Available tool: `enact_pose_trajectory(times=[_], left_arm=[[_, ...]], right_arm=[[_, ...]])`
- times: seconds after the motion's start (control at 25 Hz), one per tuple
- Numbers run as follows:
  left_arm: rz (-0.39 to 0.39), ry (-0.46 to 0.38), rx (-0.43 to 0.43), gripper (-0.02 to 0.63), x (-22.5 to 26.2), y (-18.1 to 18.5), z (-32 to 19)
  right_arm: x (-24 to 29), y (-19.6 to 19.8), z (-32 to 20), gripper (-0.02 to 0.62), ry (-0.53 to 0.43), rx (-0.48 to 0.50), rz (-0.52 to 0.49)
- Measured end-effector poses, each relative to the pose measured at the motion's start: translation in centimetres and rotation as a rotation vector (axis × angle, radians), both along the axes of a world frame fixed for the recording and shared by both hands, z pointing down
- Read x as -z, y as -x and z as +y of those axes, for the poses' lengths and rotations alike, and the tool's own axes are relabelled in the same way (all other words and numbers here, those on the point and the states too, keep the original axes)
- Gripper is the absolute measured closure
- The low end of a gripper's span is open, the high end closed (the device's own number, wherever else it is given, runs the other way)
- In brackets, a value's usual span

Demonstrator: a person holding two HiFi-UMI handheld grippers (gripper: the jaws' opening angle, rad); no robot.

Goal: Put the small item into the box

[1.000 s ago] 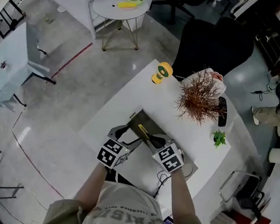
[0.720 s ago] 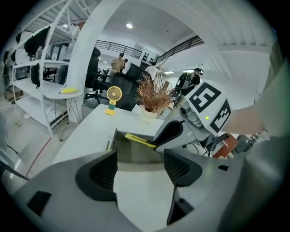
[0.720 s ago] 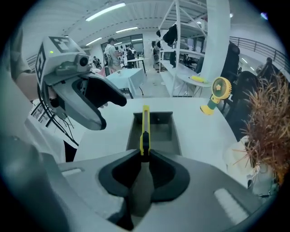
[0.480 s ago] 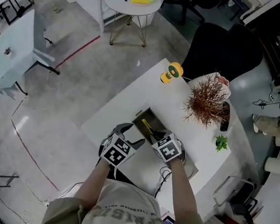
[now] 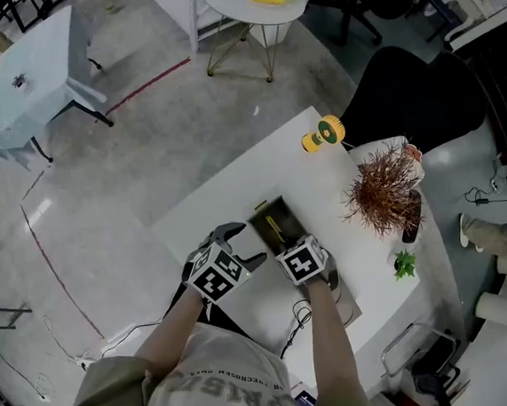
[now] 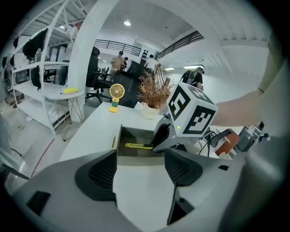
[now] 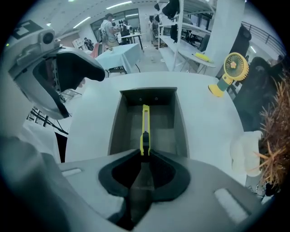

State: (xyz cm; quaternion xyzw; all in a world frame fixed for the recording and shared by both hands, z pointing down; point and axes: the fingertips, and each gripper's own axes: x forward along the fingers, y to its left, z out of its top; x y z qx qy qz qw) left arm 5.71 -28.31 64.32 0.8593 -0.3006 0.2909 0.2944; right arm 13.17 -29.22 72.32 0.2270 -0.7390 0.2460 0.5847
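Right gripper view: yellow item [image 7: 145,124] runs lengthwise along box [image 7: 117,123].

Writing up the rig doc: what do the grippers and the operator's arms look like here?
The left gripper and right gripper both have light grey moulded bodies with curved jaws and black textured pads. Each carries a white cube with black square markers. A small green light shows on the right one. The person wears an olive short-sleeved shirt with pale lettering, and the forearms are bare.
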Motion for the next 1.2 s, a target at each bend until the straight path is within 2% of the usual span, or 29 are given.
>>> enact_pose_trajectory(times=[0.4,0.92,1.04,1.2], left_arm=[[-0.012,0.019,-0.013,0.29,-0.4,0.6,0.6],[-0.03,0.032,-0.019,0.29,-1.0,1.0,0.4],[-0.033,0.033,-0.024,0.29,-1.0,0.9,0.4],[-0.029,0.038,-0.017,0.291,-1.0,1.1,0.2]], right_arm=[[-0.9,-0.3,0.1,0.537,0.026,0.022,0.081],[-1.2,-0.2,0.0,0.535,0.092,0.01,0.082],[-0.8,-1.8,0.1,0.535,0.113,-0.012,0.157],[-0.9,-1.4,0.1,0.535,0.119,-0.036,0.115]])
